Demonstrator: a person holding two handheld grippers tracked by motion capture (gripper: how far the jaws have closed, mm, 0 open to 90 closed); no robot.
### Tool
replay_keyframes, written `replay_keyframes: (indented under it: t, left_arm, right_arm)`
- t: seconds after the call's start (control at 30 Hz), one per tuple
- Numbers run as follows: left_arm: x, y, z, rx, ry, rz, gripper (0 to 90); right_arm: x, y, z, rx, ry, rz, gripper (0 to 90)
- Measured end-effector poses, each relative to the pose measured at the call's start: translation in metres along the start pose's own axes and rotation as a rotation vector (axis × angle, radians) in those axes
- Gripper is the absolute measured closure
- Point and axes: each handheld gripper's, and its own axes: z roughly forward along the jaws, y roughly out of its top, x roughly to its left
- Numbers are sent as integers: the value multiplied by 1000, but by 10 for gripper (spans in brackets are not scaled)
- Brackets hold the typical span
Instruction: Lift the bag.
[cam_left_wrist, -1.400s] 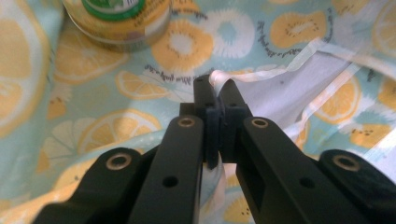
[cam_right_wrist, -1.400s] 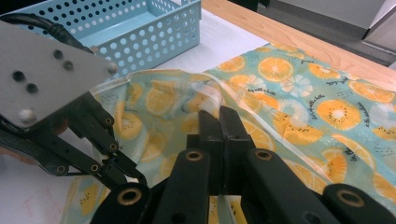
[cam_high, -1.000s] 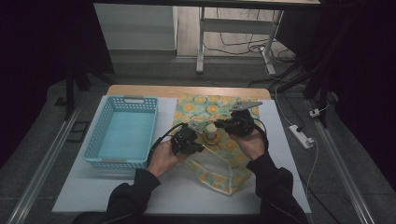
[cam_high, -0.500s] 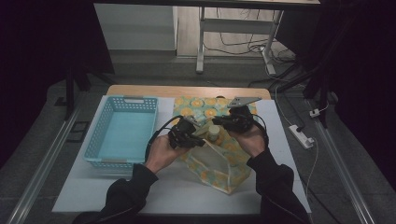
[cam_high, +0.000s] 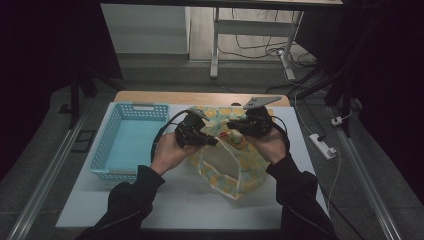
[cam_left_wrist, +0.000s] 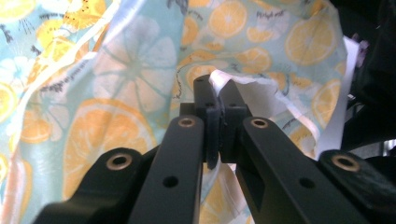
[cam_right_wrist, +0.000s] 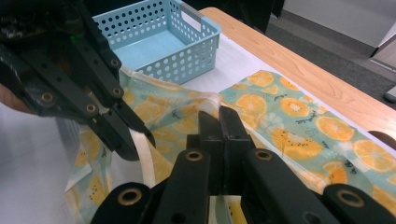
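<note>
A cloth bag (cam_high: 235, 172) with an orange-slice print lies on the white table top, its mouth lifted and held apart. My left gripper (cam_high: 212, 141) is shut on the bag's left rim. In the left gripper view the jaws (cam_left_wrist: 217, 100) pinch a white-lined edge of the bag (cam_left_wrist: 116, 84). My right gripper (cam_high: 231, 123) is shut on the opposite rim. In the right gripper view its jaws (cam_right_wrist: 218, 121) hold the bag (cam_right_wrist: 289, 107), and the left gripper (cam_right_wrist: 126, 140) grips the rim just to the left. A small red and white thing (cam_high: 226, 134) sits between the grippers; I cannot tell what it is.
A light blue perforated basket (cam_high: 135, 106) stands empty at the left of the table, also in the right gripper view (cam_right_wrist: 159, 42). The table's wooden far edge (cam_high: 200, 97) runs behind the bag. A power strip (cam_high: 322, 145) lies on the floor at the right.
Both hands have risen and lifted the bag's rim off the table. The bag's mouth now stands open between the grippers. The left gripper has also moved a little away from the person.
</note>
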Motion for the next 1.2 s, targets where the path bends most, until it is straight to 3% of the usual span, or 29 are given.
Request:
replay_keyframes:
  t: [0.77,1.2]
  left_arm:
    - [4,39,-49,-81,24,22,894]
    - [12,62,-87,-170,16,4,895]
  right_arm:
    - [2,32,-22,-36,-17,-35,900]
    - [4,58,-39,-86,-12,-50,900]
